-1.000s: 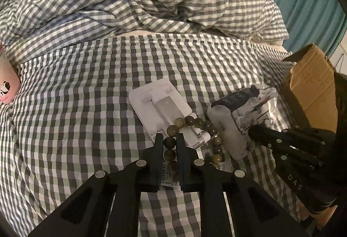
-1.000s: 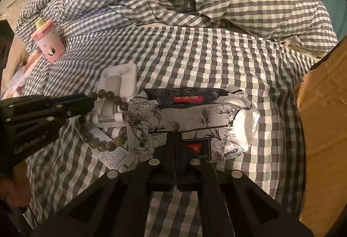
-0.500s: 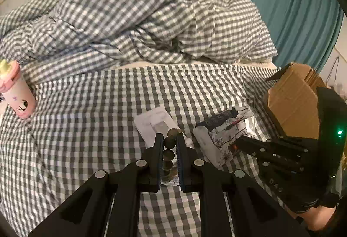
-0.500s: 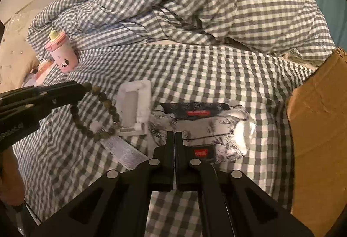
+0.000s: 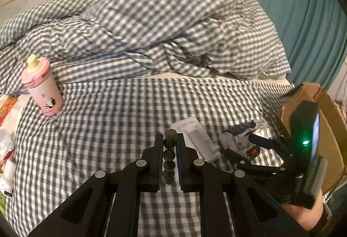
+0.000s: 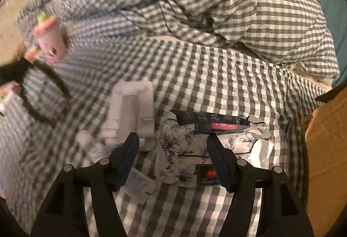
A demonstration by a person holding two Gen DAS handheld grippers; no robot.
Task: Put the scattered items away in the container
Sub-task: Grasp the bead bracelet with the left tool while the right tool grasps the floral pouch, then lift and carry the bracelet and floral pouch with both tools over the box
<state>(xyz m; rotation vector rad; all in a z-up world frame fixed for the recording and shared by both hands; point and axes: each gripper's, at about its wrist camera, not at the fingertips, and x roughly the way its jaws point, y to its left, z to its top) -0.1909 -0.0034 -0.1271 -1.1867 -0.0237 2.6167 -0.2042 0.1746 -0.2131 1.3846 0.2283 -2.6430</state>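
My left gripper [image 5: 169, 146] is shut on a dark bead bracelet [image 5: 169, 153] and holds it above the checked bed sheet. My right gripper [image 6: 172, 150] is open just above a floral tissue pack [image 6: 190, 150] lying on the sheet; in the left wrist view it [image 5: 251, 141] hovers at that pack [image 5: 240, 135]. A white plastic tray [image 6: 132, 111] lies left of the pack and also shows in the left wrist view [image 5: 195, 135]. The cardboard box [image 5: 325, 120] stands at the right edge of the bed, seen too in the right wrist view [image 6: 325, 150].
A pink cup [image 5: 43, 89] stands at the far left by the rumpled checked duvet [image 5: 151, 31]. A flat printed packet [image 6: 138, 185] lies under my right gripper's left finger. Snack wrappers [image 5: 6, 107] sit at the left edge. A teal curtain [image 5: 303, 9] hangs behind.
My left gripper has lifted the bracelet off the sheet and moved up and left. My right gripper has opened from shut, staying over the tissue pack.
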